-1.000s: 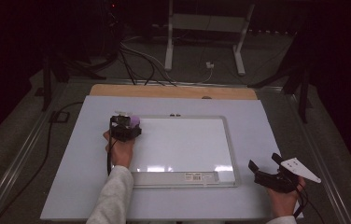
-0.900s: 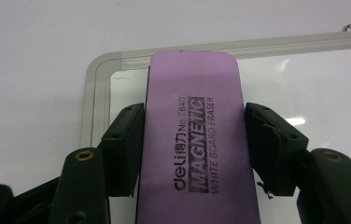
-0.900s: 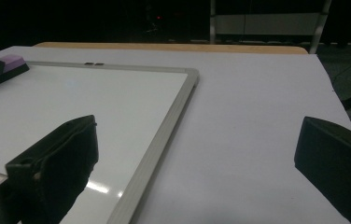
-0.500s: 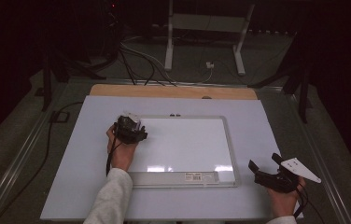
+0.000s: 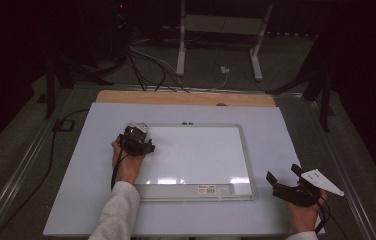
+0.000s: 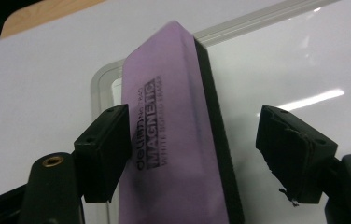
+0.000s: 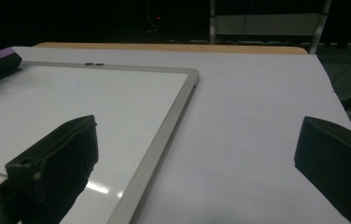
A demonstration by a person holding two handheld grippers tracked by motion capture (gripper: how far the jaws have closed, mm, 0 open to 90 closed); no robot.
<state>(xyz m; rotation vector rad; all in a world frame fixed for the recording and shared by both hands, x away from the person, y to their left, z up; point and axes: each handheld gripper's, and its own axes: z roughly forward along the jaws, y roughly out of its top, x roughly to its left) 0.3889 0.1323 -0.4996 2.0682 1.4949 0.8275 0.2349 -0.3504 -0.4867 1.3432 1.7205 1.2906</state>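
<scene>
One purple magnetic whiteboard eraser [image 6: 173, 140] stands on its long edge between the jaws of the left gripper [image 6: 201, 154], its black felt face turned toward the far jaw, over the rounded corner of one framed whiteboard [image 6: 299, 60]; the jaws have just been opening, and now stand spread, one jaw just beside or touching the purple face, the other well apart from the felt, so no pinch holds; nothing stands between the jaws and the eraser; the whiteboard lies flat on a pale sheet [image 5: 101, 150] that covers the table, a wooden edge [image 5: 186, 98] showing beyond; in the high view the left hand [image 5: 126, 162] reaches forward with its forearm in a light sleeve, the left gripper at the board's near-left corner region; the right gripper [image 5: 288, 182], in the right hand [image 5: 303, 212], rests low beside the board's right frame, jaws spread wide with only bare sheet and frame between them; two grippers, one eraser, one board.
</scene>
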